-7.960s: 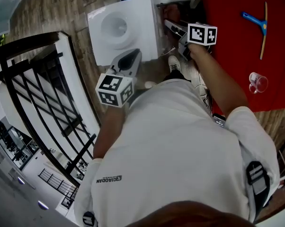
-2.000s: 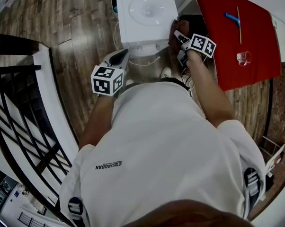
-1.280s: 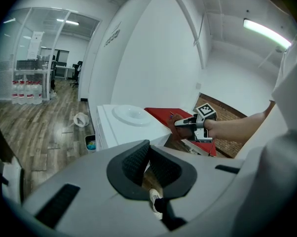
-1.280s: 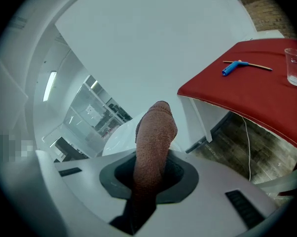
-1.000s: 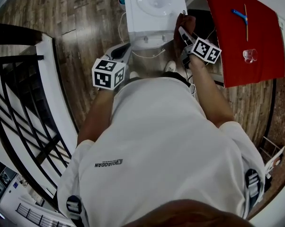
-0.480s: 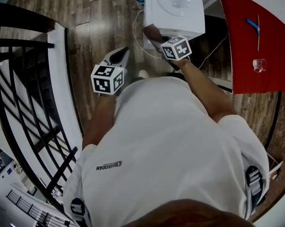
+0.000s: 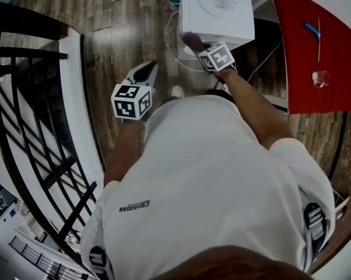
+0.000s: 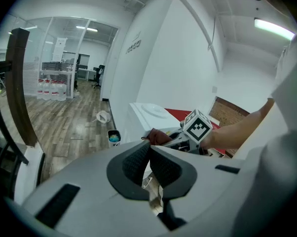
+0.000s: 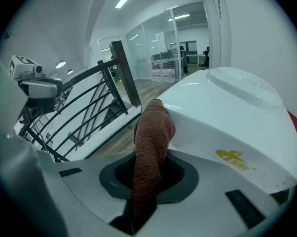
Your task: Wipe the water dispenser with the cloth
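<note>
Jaws of your right gripper (image 9: 147, 179) clamp the soft cloth (image 9: 152, 130) against the water dispenser (image 9: 227, 115). Your left gripper (image 8: 149, 163) is pinched together, empty. Limp stuff, so grip its bunched middle.

Brown, maybe reddish cloth (image 9: 151, 132); white dispenser (image 9: 227, 107)

8.0 s ago → now: I have taken the right gripper (image 7: 199, 46) and its cloth (image 7: 190, 39) out of the gap between the water dispenser (image 7: 217, 13) and the red table (image 7: 315, 57). At 2.0 and 1.0 s ago the cloth sat at the dispenser's right front corner. By 0.5 s ago I had swept it leftward across the front face. It now lies against the front, toward the left corner, just below the top edge. Left gripper (image 7: 143, 72): 8.0 s ago its tips overlapped the dispenser's front edge; now it is well apart from it, over the wooden floor (image 7: 123, 16).
</note>
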Available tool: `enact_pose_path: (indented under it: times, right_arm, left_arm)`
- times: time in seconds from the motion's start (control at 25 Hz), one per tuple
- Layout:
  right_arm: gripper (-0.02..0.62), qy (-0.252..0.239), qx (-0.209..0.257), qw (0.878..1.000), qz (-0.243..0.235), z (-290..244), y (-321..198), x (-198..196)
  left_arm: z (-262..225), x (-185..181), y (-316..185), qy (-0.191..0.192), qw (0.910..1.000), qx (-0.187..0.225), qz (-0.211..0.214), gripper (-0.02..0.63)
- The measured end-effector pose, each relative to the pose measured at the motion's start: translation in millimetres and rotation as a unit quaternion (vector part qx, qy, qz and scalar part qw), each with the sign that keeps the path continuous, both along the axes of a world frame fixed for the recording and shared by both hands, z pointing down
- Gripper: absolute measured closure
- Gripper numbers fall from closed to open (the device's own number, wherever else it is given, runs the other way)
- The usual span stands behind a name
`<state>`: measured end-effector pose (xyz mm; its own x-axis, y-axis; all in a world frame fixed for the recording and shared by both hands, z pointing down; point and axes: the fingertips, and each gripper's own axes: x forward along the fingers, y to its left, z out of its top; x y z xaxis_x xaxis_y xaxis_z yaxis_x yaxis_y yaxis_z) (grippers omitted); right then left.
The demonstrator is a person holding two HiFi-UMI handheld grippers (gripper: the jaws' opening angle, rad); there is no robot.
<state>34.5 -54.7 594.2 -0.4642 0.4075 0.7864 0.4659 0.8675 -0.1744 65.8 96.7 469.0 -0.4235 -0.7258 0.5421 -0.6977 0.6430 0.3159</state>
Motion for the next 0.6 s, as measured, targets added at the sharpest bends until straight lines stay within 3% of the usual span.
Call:
enact_pose_path:
  times: [0.6]
  right_arm:
    - [0.545, 0.014, 0.018, 0.994, 0.111, 12.8, -87.6, 28.6]
  left_arm:
    - [2.1, 0.9, -38.4, 0.001, 0.9984, 0.002, 0.056, 0.609]
